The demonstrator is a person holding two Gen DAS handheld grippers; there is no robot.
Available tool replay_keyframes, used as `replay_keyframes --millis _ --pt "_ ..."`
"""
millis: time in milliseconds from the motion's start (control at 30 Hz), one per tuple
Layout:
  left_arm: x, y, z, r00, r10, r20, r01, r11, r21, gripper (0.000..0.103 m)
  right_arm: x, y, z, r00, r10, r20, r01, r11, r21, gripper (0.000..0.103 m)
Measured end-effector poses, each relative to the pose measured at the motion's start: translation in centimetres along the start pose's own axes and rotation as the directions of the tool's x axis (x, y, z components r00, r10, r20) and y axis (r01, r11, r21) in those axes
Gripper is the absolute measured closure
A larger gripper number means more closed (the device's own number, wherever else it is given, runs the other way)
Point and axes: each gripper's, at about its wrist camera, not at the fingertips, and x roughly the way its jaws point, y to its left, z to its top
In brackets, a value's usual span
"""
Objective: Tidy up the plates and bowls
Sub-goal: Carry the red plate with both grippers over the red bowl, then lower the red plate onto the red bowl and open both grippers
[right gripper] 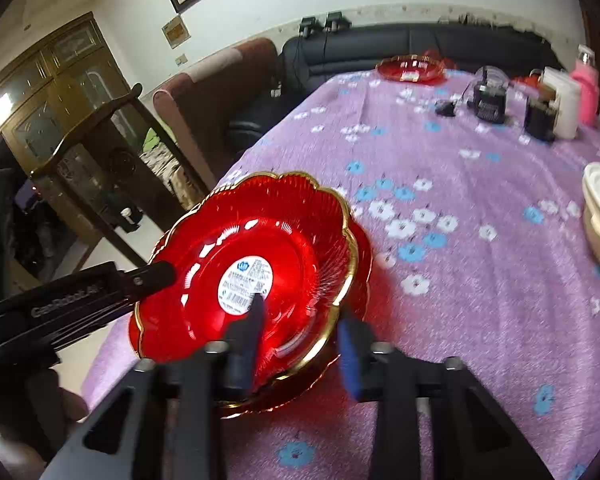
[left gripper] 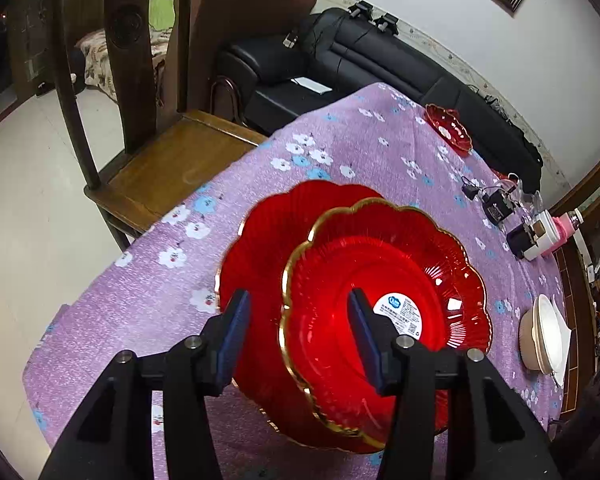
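In the right wrist view, the left gripper enters from the left edge; its opening I cannot tell there. In its own view its fingers straddle the rim of the upper red plate with a gap, so not pinching. This plate sits off-centre on the lower red plate, at frame centre, probably for stacking. The right gripper is open around the near rim.

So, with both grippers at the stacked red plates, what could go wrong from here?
1. The upper gold-rimmed red glass plate sits off-centre on the lower red plate; a push could slide it off.
2. The stack is near the purple floral tablecloth edge, so it might fall.
3. The right hand-held gripper straddles the rim with jaws open; closing unevenly could tip the plate.
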Motion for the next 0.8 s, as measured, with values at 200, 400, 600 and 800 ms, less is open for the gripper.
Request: replay_keyframes --millis 200,400,600,800 --pt "-1.8 1.1 -0.3 0.999 0.002 0.044 -0.002 1.0 -0.007 0.049 -1.2 0.4 0.1 0.998 -0.04 0.053 0.043 0.998 -0.047 0.041" --pt "-4.9 1.0 -1.2 0.993 -0.007 0.119 0.007 1.0 0.003 0.039 -3.0 -0.4 0.2 0.995 -0.033 0.09 0.036 0.999 -0.031 0.04" --pt "-8.1 -2.0 -3.1 0.978 -0.024 0.21 0.005 0.996 0.091 0.027 -5.3 -1.9 -0.3 0.992 -0.03 0.122 0.03 1.0 -0.001 0.038" --pt "-10.2 -5.3 -5.4 0.964 -0.044 0.261 -0.004 0.984 0.179 0.024 -7.5 -3.8 -1.1 0.989 -0.048 0.14 0.045 0.999 0.023 0.038"
